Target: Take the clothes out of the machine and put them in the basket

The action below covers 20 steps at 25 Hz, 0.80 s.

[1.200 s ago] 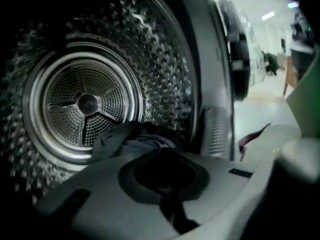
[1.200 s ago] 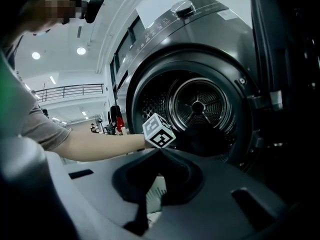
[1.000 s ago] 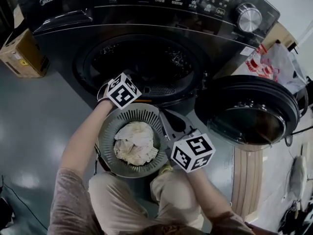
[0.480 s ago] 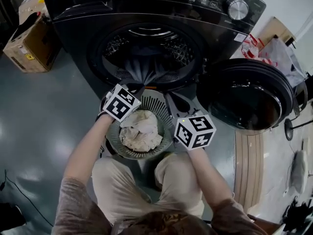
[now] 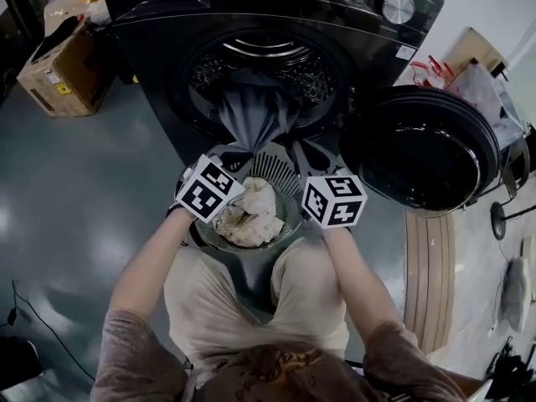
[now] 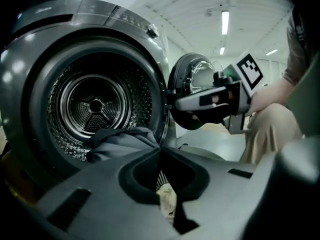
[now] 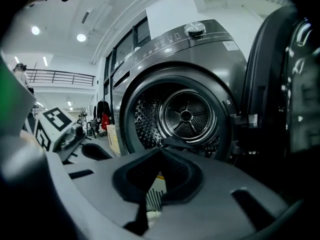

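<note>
A grey garment (image 5: 251, 115) hangs out of the washing machine's drum (image 5: 260, 65) and runs down to my left gripper (image 5: 224, 153), which is shut on it. In the left gripper view the cloth (image 6: 122, 139) bunches just left of the closed tips (image 6: 160, 151). Below lies the round grey basket (image 5: 276, 164) with cream clothes (image 5: 249, 212) inside. My right gripper (image 5: 311, 159) hovers over the basket's right rim, jaws shut with nothing in them (image 7: 160, 153). The dark cloth on the drum's lip (image 7: 175, 143) shows beyond it.
The machine's round door (image 5: 431, 153) stands swung open at the right. A cardboard box (image 5: 59, 69) sits on the floor left of the machine, and plastic bags (image 5: 452, 82) lie behind the door. The person's knees flank the basket.
My left gripper has drawn back from the drum mouth toward the basket, pulling the grey garment out over the lip. The right gripper has barely shifted.
</note>
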Each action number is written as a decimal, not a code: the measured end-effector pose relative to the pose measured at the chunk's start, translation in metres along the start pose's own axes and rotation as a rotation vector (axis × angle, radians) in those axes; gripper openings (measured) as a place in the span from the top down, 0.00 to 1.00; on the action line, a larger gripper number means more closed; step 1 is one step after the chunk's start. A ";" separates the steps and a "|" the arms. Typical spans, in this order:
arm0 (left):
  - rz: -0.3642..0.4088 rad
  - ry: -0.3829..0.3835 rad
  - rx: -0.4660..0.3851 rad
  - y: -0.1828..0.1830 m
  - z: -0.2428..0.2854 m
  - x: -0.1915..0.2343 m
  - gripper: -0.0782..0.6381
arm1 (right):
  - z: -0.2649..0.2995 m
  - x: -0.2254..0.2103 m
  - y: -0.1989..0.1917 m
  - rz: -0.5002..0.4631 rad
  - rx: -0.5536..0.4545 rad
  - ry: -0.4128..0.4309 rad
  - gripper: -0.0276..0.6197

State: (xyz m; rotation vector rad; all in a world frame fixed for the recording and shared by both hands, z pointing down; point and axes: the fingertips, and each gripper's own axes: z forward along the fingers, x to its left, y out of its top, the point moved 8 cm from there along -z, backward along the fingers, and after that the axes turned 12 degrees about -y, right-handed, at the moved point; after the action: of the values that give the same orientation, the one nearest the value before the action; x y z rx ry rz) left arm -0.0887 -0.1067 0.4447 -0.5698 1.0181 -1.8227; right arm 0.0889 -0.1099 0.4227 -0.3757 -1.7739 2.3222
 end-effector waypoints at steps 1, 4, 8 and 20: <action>0.006 -0.003 0.001 0.001 -0.003 -0.006 0.88 | 0.002 0.000 0.000 0.004 -0.003 -0.004 0.96; 0.006 -0.025 0.004 0.002 -0.011 -0.020 0.88 | 0.005 0.000 -0.002 0.014 -0.002 -0.013 0.96; -0.015 -0.050 0.012 -0.007 -0.018 -0.033 0.88 | 0.009 0.001 -0.002 0.009 0.000 -0.017 0.96; -0.052 -0.237 -0.033 -0.010 -0.039 -0.094 0.88 | 0.014 0.001 -0.004 0.011 0.005 -0.018 0.96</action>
State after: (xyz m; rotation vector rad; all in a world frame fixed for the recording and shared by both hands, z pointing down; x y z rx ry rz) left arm -0.0800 -0.0056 0.4356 -0.8179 0.8811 -1.7373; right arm 0.0836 -0.1209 0.4297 -0.3661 -1.7776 2.3447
